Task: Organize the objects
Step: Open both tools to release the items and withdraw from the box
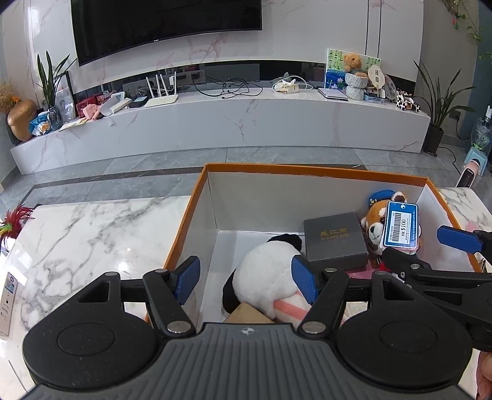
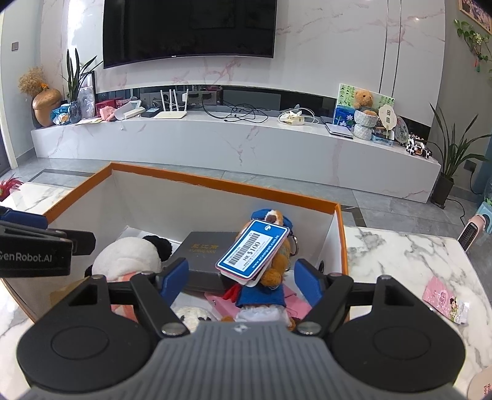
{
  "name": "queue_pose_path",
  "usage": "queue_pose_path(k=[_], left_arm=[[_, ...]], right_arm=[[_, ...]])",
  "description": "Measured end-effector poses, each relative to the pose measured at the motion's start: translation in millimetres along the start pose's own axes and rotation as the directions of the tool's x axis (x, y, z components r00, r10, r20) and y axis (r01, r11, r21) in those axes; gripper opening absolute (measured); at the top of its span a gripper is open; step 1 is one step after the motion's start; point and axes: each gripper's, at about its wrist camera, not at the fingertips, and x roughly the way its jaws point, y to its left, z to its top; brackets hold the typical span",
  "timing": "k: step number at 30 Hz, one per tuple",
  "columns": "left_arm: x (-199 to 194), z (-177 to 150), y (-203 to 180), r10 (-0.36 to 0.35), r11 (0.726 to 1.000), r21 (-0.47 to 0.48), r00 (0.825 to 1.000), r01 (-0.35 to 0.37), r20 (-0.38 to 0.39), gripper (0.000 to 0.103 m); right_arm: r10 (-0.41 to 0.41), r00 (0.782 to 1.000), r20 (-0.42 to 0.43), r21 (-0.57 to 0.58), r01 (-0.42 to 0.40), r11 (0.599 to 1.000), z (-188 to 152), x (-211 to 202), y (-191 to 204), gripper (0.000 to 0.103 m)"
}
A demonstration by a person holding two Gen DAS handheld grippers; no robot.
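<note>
Right wrist view: both grippers, left [image 1: 246, 278] and right [image 2: 241, 278], gape released over a rectangular orange-rimmed cardboard box [image 2: 221, 184] of fuzzy plush toys [image 2: 129, 255].

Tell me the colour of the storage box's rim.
Orange, edging the storage box, with white walls inside. The right wrist view shows it best.

This is a home living room. A large curved television [image 2: 188, 29] hangs on a marble-look wall above a long white media console [image 2: 233, 144] carrying a router [image 2: 170, 114], tangled cables, a teddy bear [image 2: 364, 100] and keepsakes. Potted plants [image 2: 452, 160] stand at either end on grey floor tiles.
</note>
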Motion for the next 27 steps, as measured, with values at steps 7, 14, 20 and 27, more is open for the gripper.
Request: queue_pose_path(k=[7, 14, 20, 27], left_arm=[[-2.1, -1.1, -2.7, 0.001, 1.0, 0.007, 1.0, -0.001, 0.0, 0.077], [-9.0, -4.1, -6.5, 0.003, 1.0, 0.018, 1.0, -0.003, 0.003, 0.077], [-16.7, -4.5, -8.6, 0.01, 1.0, 0.028, 1.0, -0.01, 0.006, 0.077], [-28.1, -6.9, -6.4, 0.011, 1.0, 0.024, 1.0, -0.011, 0.013, 0.077]], right_arm=[[0.006, 1.0, 0.005, -0.008, -0.006, 1.0, 1.4, -6.6, 1.2, 0.079], [0.016, 1.0, 0.009, -0.025, -0.016, 1.0, 2.6, -15.2, 3.7, 0.079], [0.019, 1.0, 0.015, -0.033, -0.019, 0.999, 4.3, -24.7, 7.0, 0.08], [0.019, 1.0, 0.025, -0.045, -0.017, 0.999, 4.9, -40.3, 9.8, 0.08]])
